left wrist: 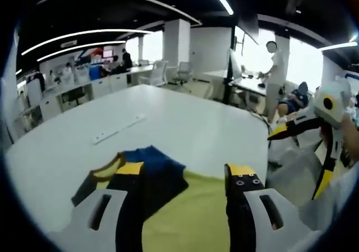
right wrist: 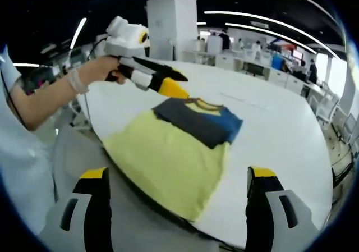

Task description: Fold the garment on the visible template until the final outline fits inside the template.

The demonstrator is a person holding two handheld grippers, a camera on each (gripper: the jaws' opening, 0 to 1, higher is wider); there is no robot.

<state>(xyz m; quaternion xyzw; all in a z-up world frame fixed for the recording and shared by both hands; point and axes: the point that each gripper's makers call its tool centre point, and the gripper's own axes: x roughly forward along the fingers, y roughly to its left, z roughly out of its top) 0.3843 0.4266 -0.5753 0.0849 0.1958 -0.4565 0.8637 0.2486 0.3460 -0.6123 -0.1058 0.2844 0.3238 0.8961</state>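
— While both tools hang above the table (right wrist: 291,134), what do they hold?
— Nothing. The right gripper (right wrist: 176,193) has its jaws wide apart; the left gripper (left wrist: 185,176) too, empty.
— And the shirt (right wrist: 174,151)?
— It lies flat near the table edge, yellow, with a blue part folded on top. Far behind stand desks (left wrist: 112,81).
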